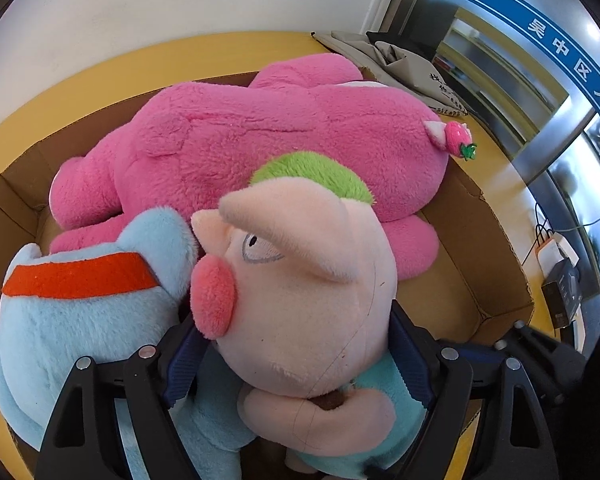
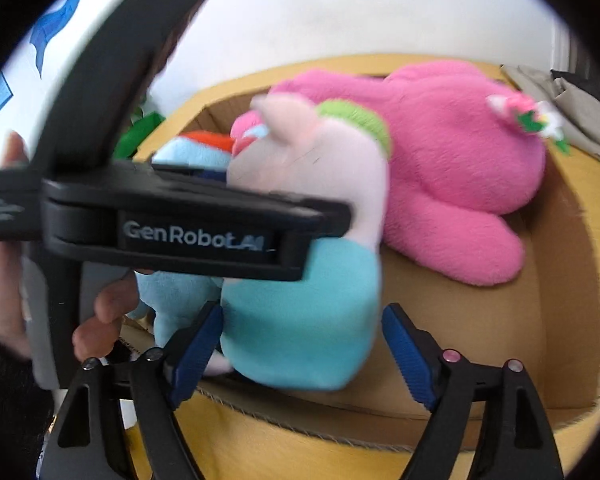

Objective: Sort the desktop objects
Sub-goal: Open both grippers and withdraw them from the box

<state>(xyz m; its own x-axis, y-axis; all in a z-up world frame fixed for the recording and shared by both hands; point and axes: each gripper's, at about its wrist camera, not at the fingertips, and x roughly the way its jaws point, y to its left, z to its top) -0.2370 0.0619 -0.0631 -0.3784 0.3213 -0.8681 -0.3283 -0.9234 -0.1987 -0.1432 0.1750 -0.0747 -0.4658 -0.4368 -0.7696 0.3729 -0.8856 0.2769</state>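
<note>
A pig plush (image 1: 300,300) with a pale pink head, green hair and a teal outfit hangs over an open cardboard box (image 1: 480,272). My left gripper (image 1: 296,360) is shut on the pig plush, its blue pads pressed against both sides below the head. The right wrist view shows the same pig plush (image 2: 300,312) and my left gripper's black body (image 2: 180,232) held by a hand (image 2: 108,312). My right gripper (image 2: 300,340) stands open, with its fingers either side of the teal lower body near the box's front wall (image 2: 340,408).
A big pink plush (image 1: 260,140) fills the back of the box. A light blue plush with an orange band (image 1: 80,320) lies at its left. The box sits on a yellow table (image 1: 100,64). A grey bag (image 1: 412,64) lies at the back right, and a charger with cables (image 1: 556,252) at the right.
</note>
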